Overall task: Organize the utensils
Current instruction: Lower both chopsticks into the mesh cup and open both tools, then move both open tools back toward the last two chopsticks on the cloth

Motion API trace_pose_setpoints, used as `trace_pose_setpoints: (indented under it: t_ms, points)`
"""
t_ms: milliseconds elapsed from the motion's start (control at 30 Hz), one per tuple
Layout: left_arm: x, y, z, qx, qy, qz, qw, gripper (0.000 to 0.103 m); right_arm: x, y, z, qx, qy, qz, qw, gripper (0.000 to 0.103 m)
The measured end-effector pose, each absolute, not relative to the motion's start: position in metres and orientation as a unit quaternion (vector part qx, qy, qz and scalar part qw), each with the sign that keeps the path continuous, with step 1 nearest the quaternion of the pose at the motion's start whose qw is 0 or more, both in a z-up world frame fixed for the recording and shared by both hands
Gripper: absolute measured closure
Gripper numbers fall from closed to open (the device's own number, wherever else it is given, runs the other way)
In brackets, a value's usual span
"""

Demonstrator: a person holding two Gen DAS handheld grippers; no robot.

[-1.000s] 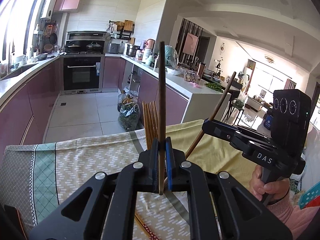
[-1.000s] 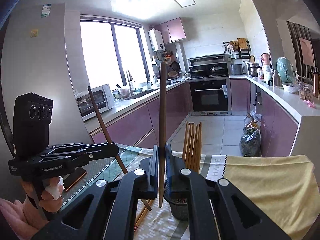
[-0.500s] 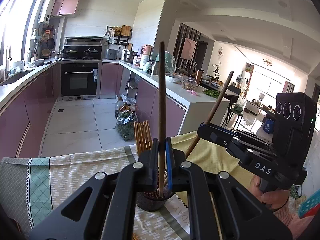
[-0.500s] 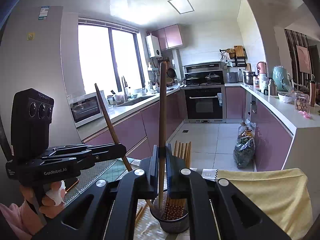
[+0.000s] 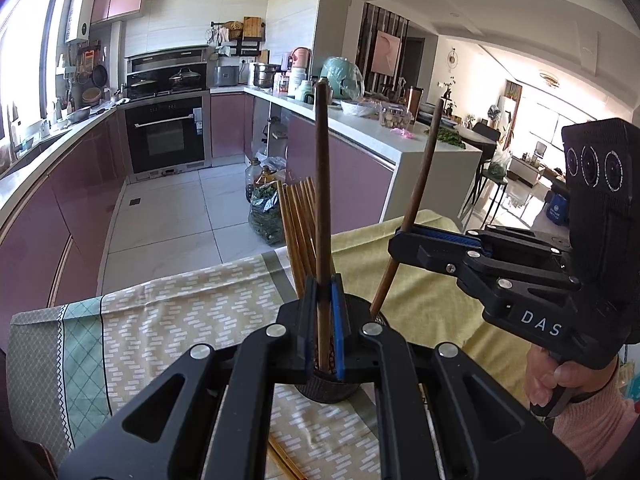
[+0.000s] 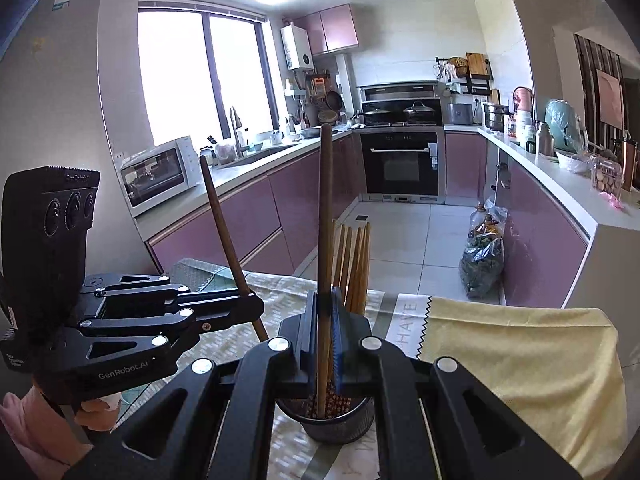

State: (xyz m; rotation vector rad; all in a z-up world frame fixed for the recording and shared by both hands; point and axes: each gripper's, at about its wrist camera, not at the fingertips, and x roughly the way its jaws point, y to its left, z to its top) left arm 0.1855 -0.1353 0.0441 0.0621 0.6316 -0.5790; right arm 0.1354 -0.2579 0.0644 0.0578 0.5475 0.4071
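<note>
Over the last second I've brought both chopsticks down: each tip now sits inside the holder (image 6: 326,420) at lower centre, beside the bundle (image 6: 354,268) already standing there. My left gripper (image 5: 323,320) pinches one chopstick (image 5: 321,184); my right gripper (image 6: 324,332) pinches the other (image 6: 325,208). Letting go looks next. Readable writing: "DAS", "GenRobot.AI", and "HAVE" on the cloth (image 6: 408,326).
</note>
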Motion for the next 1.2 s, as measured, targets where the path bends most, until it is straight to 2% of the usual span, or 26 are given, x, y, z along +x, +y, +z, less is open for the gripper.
trace_pose_setpoints:
  t_ms: [267,667,833,967,1000,1100,1133,1200]
  points:
    - [0.209,-0.138,0.021,0.028,0.350,-0.274,0.895,0.095,0.152,-0.252,0.045,0.022,0.307,0.193,0.932,0.097]
    - [0.231,-0.140,0.007,0.015,0.367,-0.271,0.890,0.094,0.165,-0.254,0.036,0.042,0.314,0.184,0.930,0.097]
    - [0.227,-0.135,0.006,0.010,0.357,-0.266,0.895,0.077,0.168,-0.256,0.034,0.055,0.317,0.186,0.928,0.095]
    - [0.216,-0.124,0.006,0.004,0.341,-0.255,0.905,0.072,0.165,-0.258,0.031,0.064,0.317,0.188,0.927,0.095]
    - [0.212,-0.121,0.007,0.002,0.335,-0.252,0.908,0.067,0.162,-0.258,0.031,0.065,0.316,0.190,0.928,0.095]
    - [0.196,-0.108,0.009,-0.002,0.313,-0.245,0.918,0.056,0.151,-0.257,0.030,0.065,0.312,0.201,0.926,0.087]
    - [0.191,-0.103,0.010,-0.002,0.306,-0.241,0.921,0.053,0.146,-0.255,0.031,0.063,0.310,0.207,0.926,0.082]
    - [0.180,-0.093,0.011,-0.004,0.295,-0.235,0.926,0.050,0.135,-0.250,0.032,0.055,0.305,0.222,0.925,0.080]
